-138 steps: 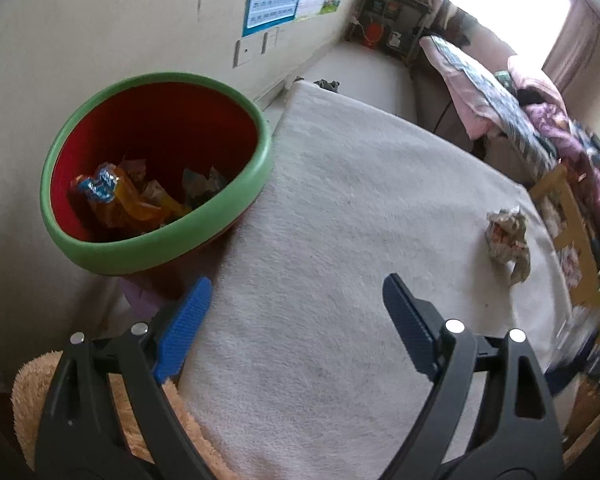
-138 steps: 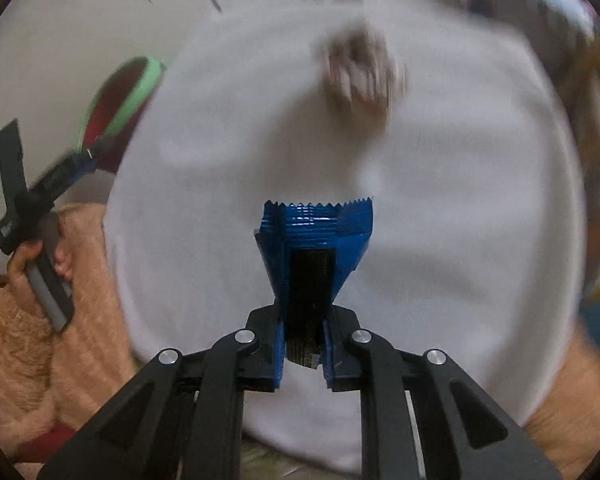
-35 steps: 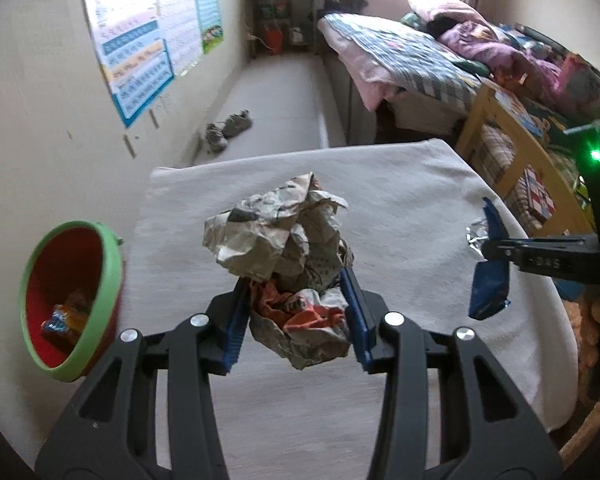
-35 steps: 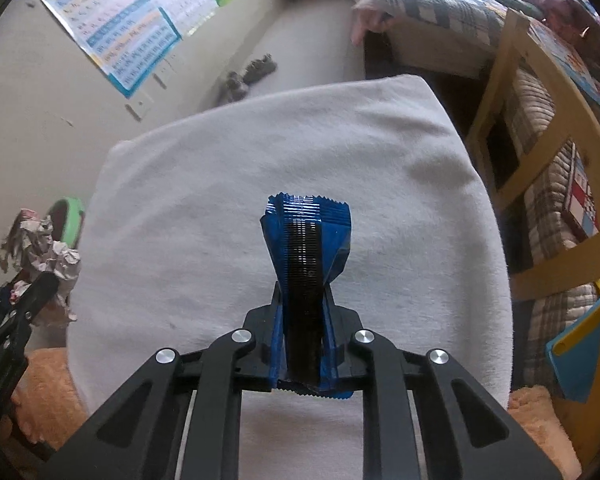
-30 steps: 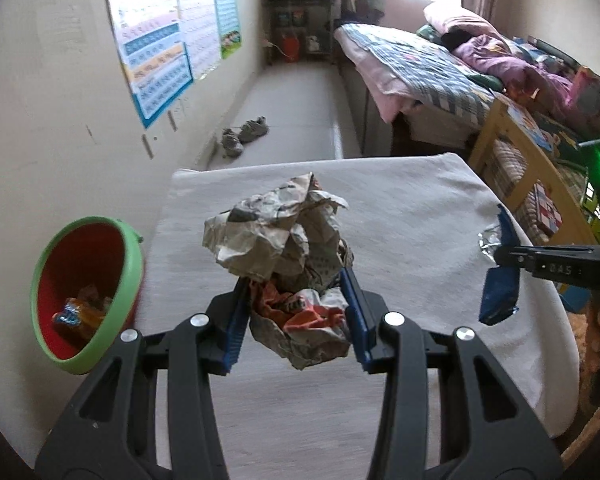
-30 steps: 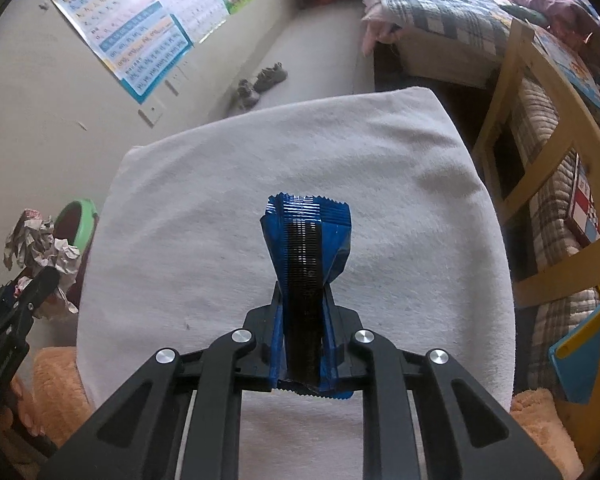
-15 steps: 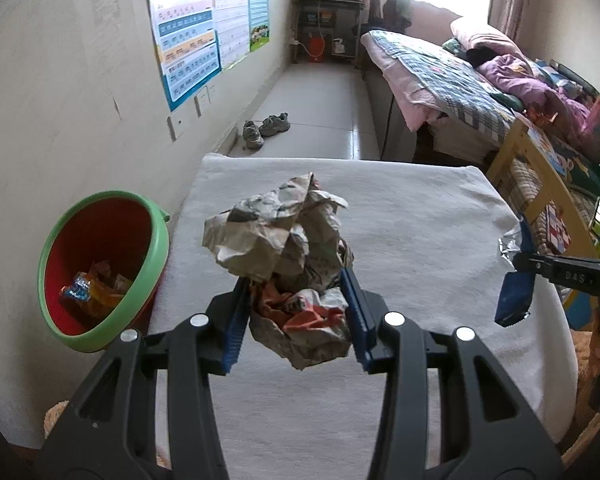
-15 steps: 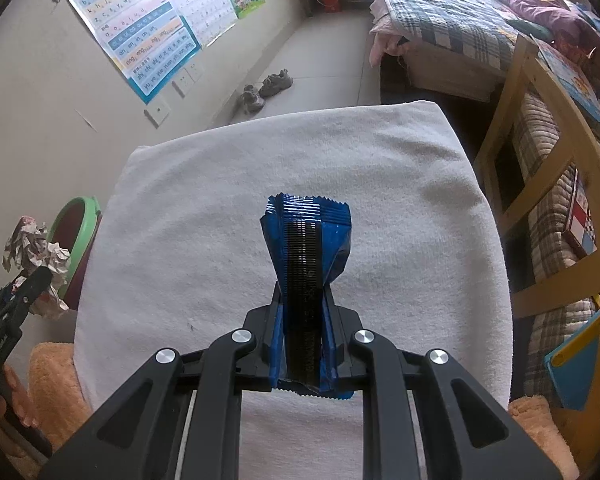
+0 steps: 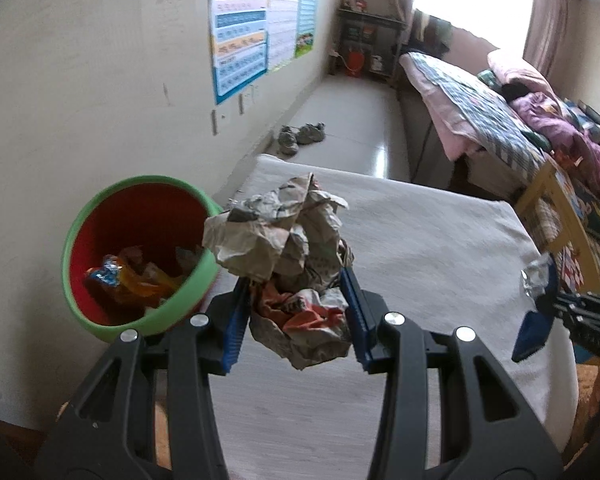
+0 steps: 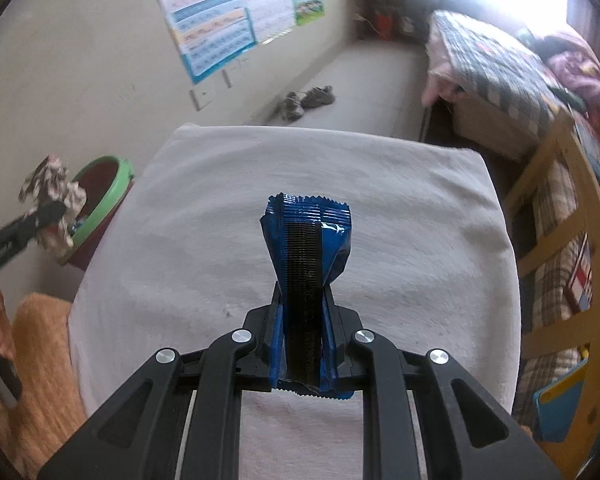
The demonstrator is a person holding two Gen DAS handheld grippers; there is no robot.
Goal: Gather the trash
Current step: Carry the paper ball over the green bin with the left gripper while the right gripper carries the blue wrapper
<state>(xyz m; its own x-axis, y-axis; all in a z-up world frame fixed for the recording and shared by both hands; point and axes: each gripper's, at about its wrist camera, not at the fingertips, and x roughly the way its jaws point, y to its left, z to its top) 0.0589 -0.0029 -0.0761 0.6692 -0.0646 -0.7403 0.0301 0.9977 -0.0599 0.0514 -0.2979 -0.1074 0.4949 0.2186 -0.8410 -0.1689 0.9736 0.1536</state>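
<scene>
Two grippers, each loaded. Left gripper (image 9: 296, 312): clamped on crumpled paper wad (image 9: 288, 248), held above the white-covered table (image 9: 420, 248), beside the green-rimmed bin (image 9: 140, 252). Right gripper (image 10: 304, 320): closed on blue wrapper (image 10: 306, 240), over mid-table.

two hand-held grippers: the left hand-held gripper (image 9: 296, 320) and the right hand-held gripper (image 10: 303, 344). one crumpled paper ball (image 9: 288, 248). one blue wrapper (image 10: 306, 248). one green-rimmed red bin (image 9: 140, 252), with several wrappers inside, number unclear. one white-covered counter (image 10: 400, 208). two shoes (image 9: 300, 138) on the floor. one bed (image 9: 480, 112).
</scene>
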